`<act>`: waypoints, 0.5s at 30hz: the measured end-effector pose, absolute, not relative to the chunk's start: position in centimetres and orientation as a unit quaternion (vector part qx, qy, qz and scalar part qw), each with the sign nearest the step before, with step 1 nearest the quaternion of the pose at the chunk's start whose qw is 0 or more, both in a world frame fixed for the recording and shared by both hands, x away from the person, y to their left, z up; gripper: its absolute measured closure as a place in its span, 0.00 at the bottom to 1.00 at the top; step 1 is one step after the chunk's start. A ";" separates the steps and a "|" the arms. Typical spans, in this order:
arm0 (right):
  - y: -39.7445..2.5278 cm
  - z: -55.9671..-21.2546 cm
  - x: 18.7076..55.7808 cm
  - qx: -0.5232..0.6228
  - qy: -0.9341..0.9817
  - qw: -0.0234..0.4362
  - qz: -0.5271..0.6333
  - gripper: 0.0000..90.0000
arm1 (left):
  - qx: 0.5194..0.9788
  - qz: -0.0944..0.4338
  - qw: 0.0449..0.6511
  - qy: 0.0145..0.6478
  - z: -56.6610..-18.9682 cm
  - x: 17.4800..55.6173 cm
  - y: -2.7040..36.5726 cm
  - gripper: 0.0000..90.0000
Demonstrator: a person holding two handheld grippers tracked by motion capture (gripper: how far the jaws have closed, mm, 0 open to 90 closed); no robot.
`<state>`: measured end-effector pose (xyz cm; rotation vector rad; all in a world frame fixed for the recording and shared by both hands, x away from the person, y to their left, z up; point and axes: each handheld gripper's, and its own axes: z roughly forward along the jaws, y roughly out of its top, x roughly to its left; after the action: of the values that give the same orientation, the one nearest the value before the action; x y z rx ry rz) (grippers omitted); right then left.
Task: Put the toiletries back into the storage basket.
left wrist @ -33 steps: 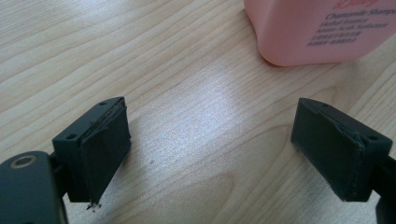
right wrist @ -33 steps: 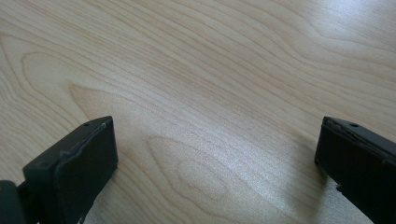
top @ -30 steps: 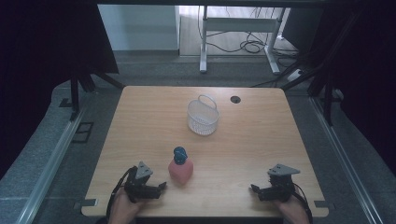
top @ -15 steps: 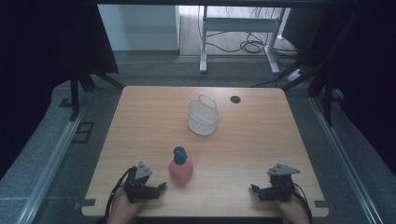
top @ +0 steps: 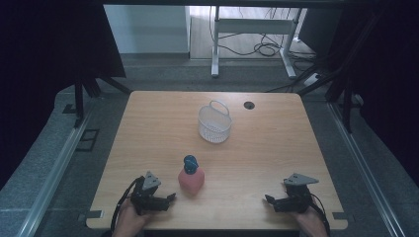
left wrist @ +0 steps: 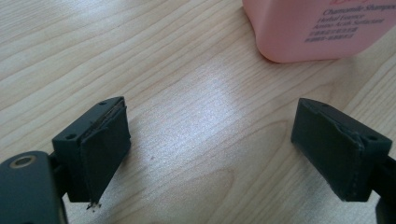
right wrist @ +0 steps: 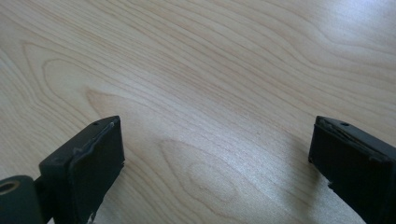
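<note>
Left gripper (top: 170,197) and right gripper (top: 267,199), jaws spread wide and empty; pink plastic bottle with blue cap (top: 191,178), top cut off in left gripper view.

pink bottle (left wrist: 322,28) cut off by the left gripper view's top edge, label print blurred, cap unseen there

Left gripper (top: 170,197), right gripper (top: 268,199): jaws wide apart.
</note>
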<state>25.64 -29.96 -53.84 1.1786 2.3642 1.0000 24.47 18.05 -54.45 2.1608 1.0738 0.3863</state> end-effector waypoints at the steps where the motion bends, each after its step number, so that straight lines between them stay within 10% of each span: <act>1: -29.9 -53.7 25.6 0.410 0.826 0.159 0.352 0.03 | 0.831 0.148 0.342 0.413 -54.4 24.5 18.1 0.13; 15: -29.3 -52.7 25.2 0.385 0.830 0.164 0.370 0.00 | 0.831 0.149 0.342 0.412 -54.5 24.5 18.1 0.13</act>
<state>25.16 -29.30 -52.65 1.0987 2.3648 1.0535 24.45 18.07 -54.45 2.1623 1.0711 0.3867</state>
